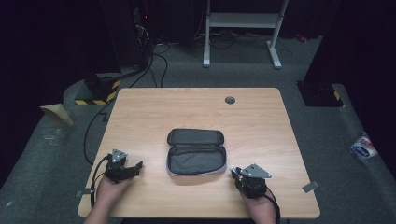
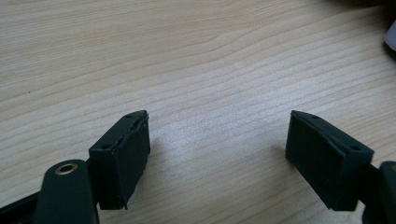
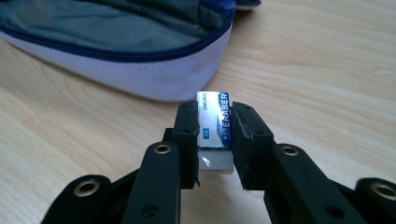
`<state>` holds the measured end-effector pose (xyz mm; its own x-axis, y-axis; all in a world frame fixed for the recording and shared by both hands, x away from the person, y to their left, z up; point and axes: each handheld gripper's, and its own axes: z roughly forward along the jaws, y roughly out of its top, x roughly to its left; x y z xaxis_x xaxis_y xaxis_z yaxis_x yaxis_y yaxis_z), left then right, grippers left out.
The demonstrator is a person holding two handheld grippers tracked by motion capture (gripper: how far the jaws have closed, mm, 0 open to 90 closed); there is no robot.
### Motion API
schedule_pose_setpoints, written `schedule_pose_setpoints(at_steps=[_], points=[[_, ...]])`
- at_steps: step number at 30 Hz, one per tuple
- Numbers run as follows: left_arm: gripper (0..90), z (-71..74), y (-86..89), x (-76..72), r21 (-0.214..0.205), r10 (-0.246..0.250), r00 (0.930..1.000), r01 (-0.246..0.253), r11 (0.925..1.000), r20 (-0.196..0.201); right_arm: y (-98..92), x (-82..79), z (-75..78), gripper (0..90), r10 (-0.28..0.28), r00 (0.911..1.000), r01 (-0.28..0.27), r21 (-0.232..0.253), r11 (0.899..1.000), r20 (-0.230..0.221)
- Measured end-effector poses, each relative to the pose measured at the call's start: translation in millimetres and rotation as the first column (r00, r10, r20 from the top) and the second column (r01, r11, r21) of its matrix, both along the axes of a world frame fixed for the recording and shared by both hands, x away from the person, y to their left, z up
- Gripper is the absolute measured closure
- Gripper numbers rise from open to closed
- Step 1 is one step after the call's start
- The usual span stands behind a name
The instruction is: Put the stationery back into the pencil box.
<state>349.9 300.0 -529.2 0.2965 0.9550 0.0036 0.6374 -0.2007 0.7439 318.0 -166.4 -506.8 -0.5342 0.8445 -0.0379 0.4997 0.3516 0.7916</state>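
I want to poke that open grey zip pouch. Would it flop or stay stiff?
Probably floppy: the open grey fabric zip pouch has soft, wrinkled lining and sagging sides. It looks empty, so likely light, and it would probably slide on the smooth wooden table rather than roll.

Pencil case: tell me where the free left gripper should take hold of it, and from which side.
Probably the near-left rim of the open pencil case, approached from its left, where the left gripper sits open on the table. The zip edge there forms a thin raised wall that jaws could straddle; the flat floor offers no grip.
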Motion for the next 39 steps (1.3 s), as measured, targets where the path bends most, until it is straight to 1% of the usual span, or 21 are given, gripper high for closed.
schedule_pose_setpoints(at_steps=[1, 3, 6, 10, 12, 14, 16, 20, 23, 26, 28, 34, 37, 39], points=[[22.3, 0.0, 0.0, 0.0, 0.0, 0.0, 1.0, 0.0, 1.0, 0.0, 0.4, 1.3, 2.4, 72.0, 0.0, 0.9999, 0.0, 0.0, 1.0, 0.013], [22.2, 0.0, 0.0, 0.0, 0.0, 0.0, 1.0, 0.0, 1.0, 0.0, 1.0, 2.8, 4.1, 72.0, -0.004, 0.9998, 0.004, 0.002, 1.0, 0.022], [22.2, 0.1, 0.2, 0.0, 0.003, -0.002, 1.0, 0.002, 1.0, -0.002, 1.3, 6.4, 5.9, 72.0, -0.004, 0.9995, 0.004, 0.003, 1.0, 0.03], [22.3, 0.2, 0.3, 0.0, 0.003, -0.004, 1.0, 0.004, 1.0, -0.002, 3.1, 11.0, 10.9, 72.0, -0.007, 0.9993, 0.006, 0.017, 1.0, 0.037], [22.3, 0.2, 0.2, -0.1, 0.003, -0.004, 1.0, 0.004, 1.0, -0.002, 4.2, 12.0, 12.1, 72.1, -0.003, 0.9992, 0.002, 0.016, 1.0, 0.04], [22.3, 0.3, 0.3, -0.2, 0.004, -0.006, 1.0, 0.006, 1.0, -0.003, 8.3, 14.6, 15.6, 72.0, 0.009, 0.9987, -0.009, -0.003, 1.0, 0.051], [22.3, 0.4, 0.3, -0.2, 0.005, -0.007, 1.0, 0.007, 1.0, -0.003, 11.2, 16.4, 19.0, 72.0, 0.015, 0.9981, -0.014, -0.011, 1.0, 0.06], [22.3, 0.1, -0.1, -0.3, 0.0, -0.006, 1.0, 0.006, 1.0, -0.002, 16.7, 18.9, 26.3, 72.0, 0.023, 0.9965, -0.022, -0.009, 1.0, 0.081], [22.3, 0.1, -0.2, -0.3, 0.0, -0.008, 1.0, 0.008, 1.0, -0.002, 21.1, 21.7, 32.6, 72.0, 0.028, 0.996, -0.029, 0.01, 1.0, 0.085], [22.3, 0.1, -0.2, -0.3, 0.0, -0.009, 1.0, 0.009, 1.0, -0.002, 25.5, 24.3, 37.5, 72.0, 0.034, 0.9954, -0.035, 0.014, 0.999, 0.089], [22.3, 0.0, -0.4, -0.1, -0.001, -0.01, 1.0, 0.01, 1.0, -0.001, 30.3, 27.7, 41.1, 72.0, 0.049, 0.9944, -0.05, 0.014, 0.999, 0.094], [22.3, 0.1, -0.5, 0.2, -0.001, -0.013, 0.9999, 0.013, 0.9999, -0.002, 40.7, 33.5, 44.9, 72.0, 0.066, 0.9935, -0.068, 0.011, 0.998, 0.092], [22.3, 0.1, -0.2, 0.6, 0.002, -0.018, 0.9998, 0.018, 0.9998, 0.0, 48.5, 37.3, 46.7, 72.0, 0.065, 0.9942, -0.067, 0.016, 0.998, 0.086], [22.3, 0.0, -0.3, 0.6, 0.002, -0.018, 0.9998, 0.018, 0.9998, 0.001, 53.6, 40.1, 48.0, 72.0, 0.073, 0.9931, -0.074, 0.015, 0.997, 0.092]])
